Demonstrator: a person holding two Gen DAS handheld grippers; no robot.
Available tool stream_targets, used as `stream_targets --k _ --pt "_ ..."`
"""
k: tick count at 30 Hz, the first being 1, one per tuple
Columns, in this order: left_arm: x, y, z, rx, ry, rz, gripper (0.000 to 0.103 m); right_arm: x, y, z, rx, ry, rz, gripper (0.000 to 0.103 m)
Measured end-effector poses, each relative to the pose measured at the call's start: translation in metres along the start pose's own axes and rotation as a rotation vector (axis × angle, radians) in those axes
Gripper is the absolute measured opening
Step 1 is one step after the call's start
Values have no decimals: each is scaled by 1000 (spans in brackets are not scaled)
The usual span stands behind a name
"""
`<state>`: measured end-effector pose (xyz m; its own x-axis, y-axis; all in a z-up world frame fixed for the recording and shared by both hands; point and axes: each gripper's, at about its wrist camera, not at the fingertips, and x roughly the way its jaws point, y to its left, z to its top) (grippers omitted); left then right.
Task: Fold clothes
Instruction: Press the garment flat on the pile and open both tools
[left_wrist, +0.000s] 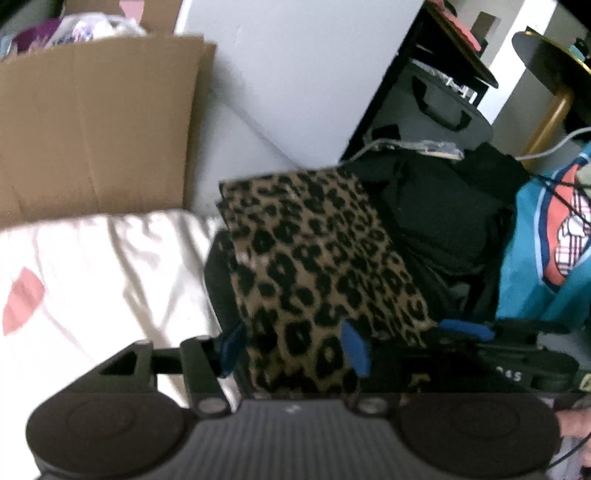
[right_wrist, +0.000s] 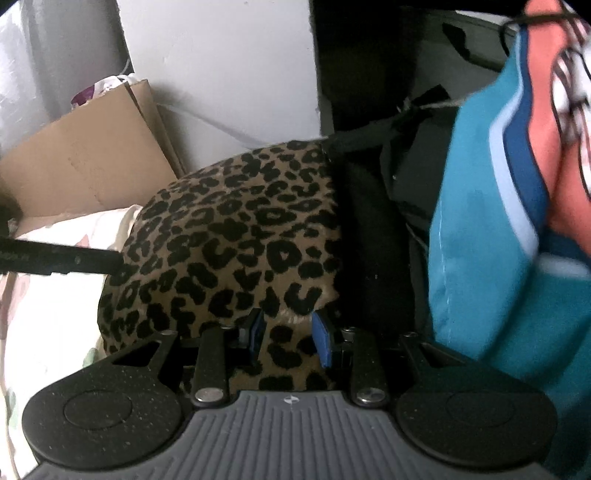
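Observation:
A folded leopard-print garment (left_wrist: 314, 258) (right_wrist: 240, 240) lies on top of a pile of black clothes (left_wrist: 443, 221) beside a white bed sheet (left_wrist: 92, 277). My left gripper (left_wrist: 293, 349) stands open over its near edge. One blue pad is at the cloth's left border and the other above the print, and neither presses on it. My right gripper (right_wrist: 289, 336) is shut on a thick fold of the same garment, which bulges between its blue pads. Its black body shows at the right of the left wrist view (left_wrist: 517, 354). A left finger (right_wrist: 55, 258) reaches in from the left of the right wrist view.
A teal garment with an orange graphic (left_wrist: 546, 258) (right_wrist: 498, 258) hangs close on the right. A cardboard box (left_wrist: 92, 129) (right_wrist: 85, 166) stands behind the bed at the left. A dark bag with a handle (left_wrist: 443, 99) and a round black table (left_wrist: 554, 62) are behind the pile.

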<state>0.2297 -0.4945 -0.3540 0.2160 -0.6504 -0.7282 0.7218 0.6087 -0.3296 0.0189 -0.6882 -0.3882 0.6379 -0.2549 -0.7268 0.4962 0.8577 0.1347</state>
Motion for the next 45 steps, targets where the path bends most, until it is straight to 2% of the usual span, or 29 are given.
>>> stream_targets --k 10,15,20,26,28,29,32,33,40,43,45 --pt "17 4 -39 -72 45 -4 62 -4 13 -27 -29 27 -45 35" --pt "17 5 -62 -123 91 -9 61 -16 15 -42 -28 15 -92 35" --pt "5 7 -86 -143 123 -20 57 -25 23 -49 -81 9 -135 36" --pt "-7 6 -111 -187 166 -45 54 -30 22 -49 -1 2 -119 36" --pt "-10 4 -118 -188 163 -41 41 -32 25 -50 17 -3 -116 36" --pt "-11 3 -122 -191 163 -39 21 -32 28 -51 18 -4 -119 36" --pt "-14 4 -126 -201 171 -31 10 -37 34 -53 23 -7 -119 46" --pt "-15 4 -126 -198 172 -28 7 -39 36 -54 25 -9 -118 47" --pt "-22 11 -134 -268 166 -32 6 -47 33 -64 110 -2 -107 47" --pt "-27 11 -138 -299 177 -42 9 -49 37 -69 116 16 -96 48" --pt "-32 11 -139 -316 183 -43 16 -51 39 -70 133 24 -92 58"
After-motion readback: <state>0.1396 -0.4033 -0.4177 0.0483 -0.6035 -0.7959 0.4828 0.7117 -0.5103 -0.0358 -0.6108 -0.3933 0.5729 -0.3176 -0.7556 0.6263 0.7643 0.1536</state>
